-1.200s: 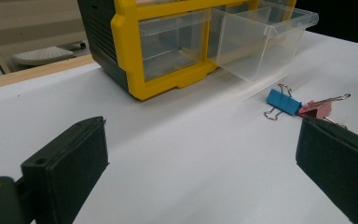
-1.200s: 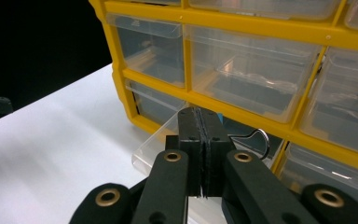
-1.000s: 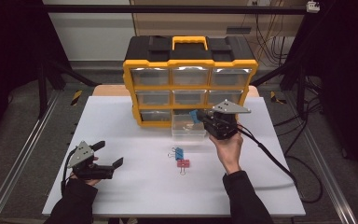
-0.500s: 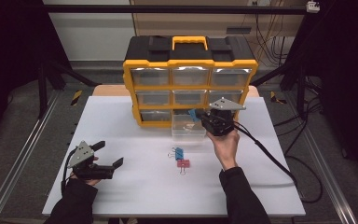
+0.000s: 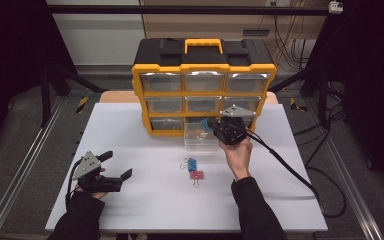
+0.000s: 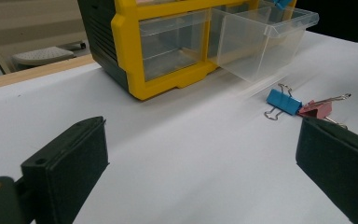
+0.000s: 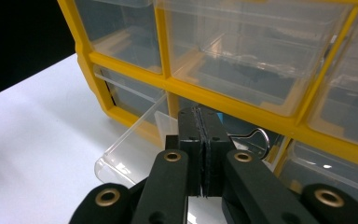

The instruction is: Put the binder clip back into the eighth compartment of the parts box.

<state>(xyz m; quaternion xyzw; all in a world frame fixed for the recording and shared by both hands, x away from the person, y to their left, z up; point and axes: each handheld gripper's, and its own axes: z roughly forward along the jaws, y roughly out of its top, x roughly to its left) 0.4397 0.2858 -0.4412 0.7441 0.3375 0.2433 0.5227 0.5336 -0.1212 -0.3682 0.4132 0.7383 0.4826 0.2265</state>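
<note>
Left gripper [image 5: 114, 167], lower left of high view: jaws spread wide, nothing between them. Blue clip [image 5: 192, 163] and pink clip [image 5: 197, 175] lie at centre, touching. Right gripper [image 5: 211, 124], clenched on a blue binder clip [image 7: 219, 116], sits over the pulled-out clear drawer [image 5: 198, 136] right of centre.

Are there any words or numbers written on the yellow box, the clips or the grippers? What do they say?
None can be read.
Yellow and black drawer box: no label or brand shows on its frame or clear drawers.
Blue clip and pink clip: plain, no print.
Left gripper and right gripper: no writing shows on the black jaws.
Yellow and black striped tape on the floor: a warning pattern, no words.
</note>
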